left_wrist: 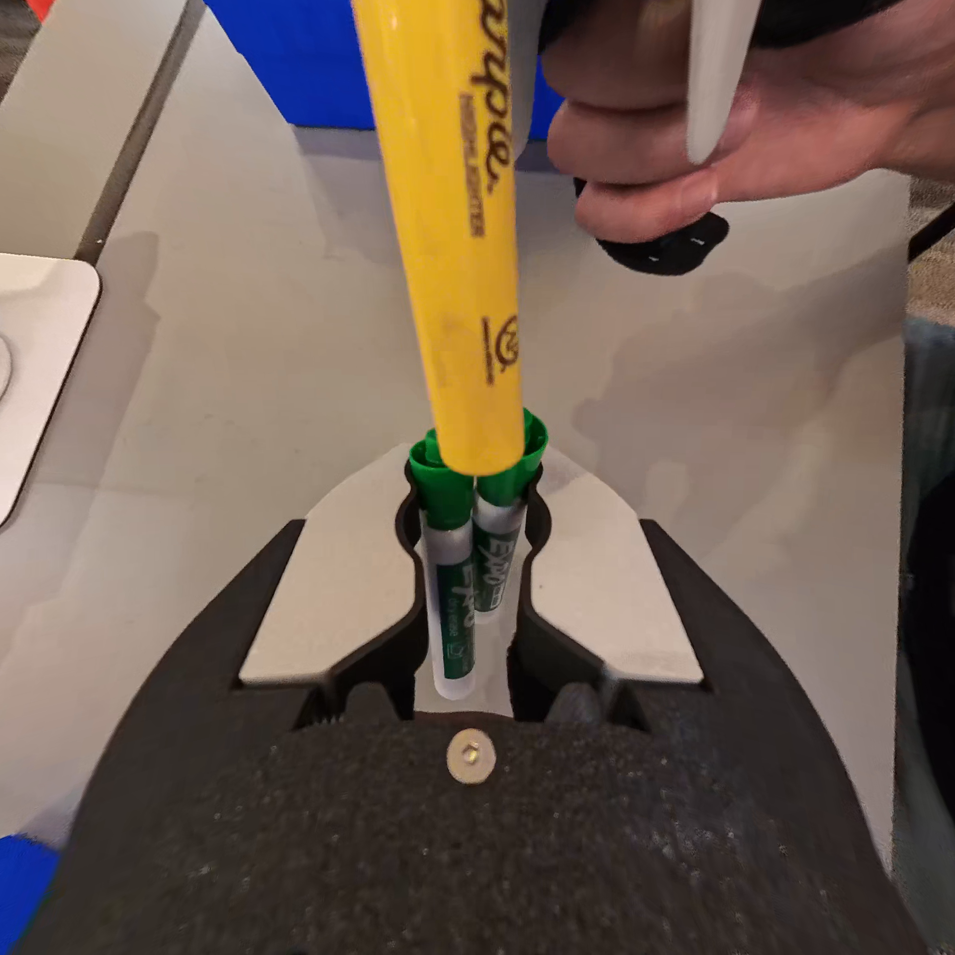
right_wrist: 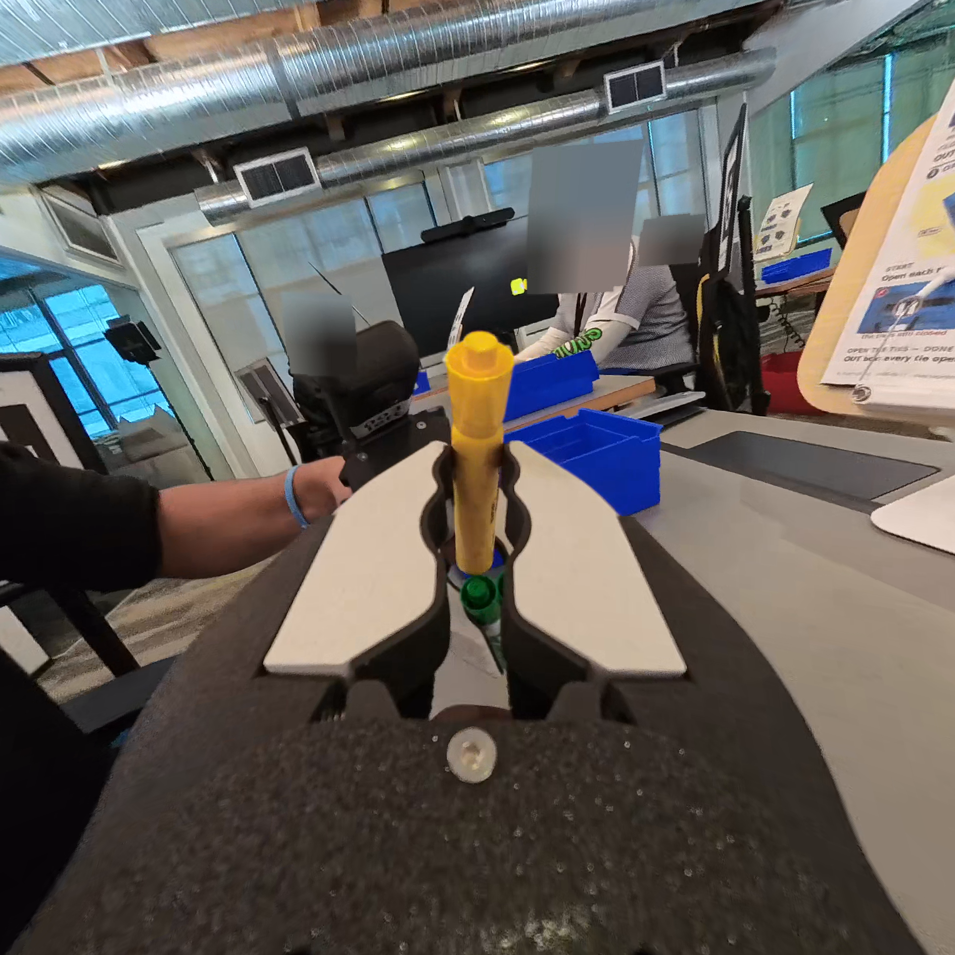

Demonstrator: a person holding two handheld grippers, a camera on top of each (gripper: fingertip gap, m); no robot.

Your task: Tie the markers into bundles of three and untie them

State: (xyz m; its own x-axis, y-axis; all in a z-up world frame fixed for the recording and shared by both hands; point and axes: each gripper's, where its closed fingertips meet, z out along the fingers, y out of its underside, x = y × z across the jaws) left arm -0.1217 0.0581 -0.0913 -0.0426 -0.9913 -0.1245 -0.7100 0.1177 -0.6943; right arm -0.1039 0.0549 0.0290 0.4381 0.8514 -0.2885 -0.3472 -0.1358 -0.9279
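Yellow on green is what you're lining up here: your right gripper [right_wrist: 473, 496] has its jaws clamped on the yellow highlighter [right_wrist: 475, 465], gripping it around mid-barrel with the cap end pointing away from the camera. Your left gripper [left_wrist: 473, 496] has its jaws closed snug around two green markers [left_wrist: 467, 522], side by side, caps forward. In the left wrist view the butt end of the highlighter sits right at the green caps, touching or just about, all of it held up above the grey desk [left_wrist: 206, 362].

So my read is you're gathering the third pen into the bundle before tying. A few tips:

- The highlighter comes in at a steep angle to the greens. Swing it round until it's parallel with them before you try to nest it, or it'll lever the pair apart.
- Aim for the groove between the two green barrels; it's fatter than they are and will roll off a single one.
- The left jaws look full already, so you'll likely have to ease them a touch to let the third in. Do that slowly or the greens slip out.
- I can't spot any tie or band in either view, so figure out where that is first.

The blue bin [right_wrist: 594, 455] is well behind, out of your way.
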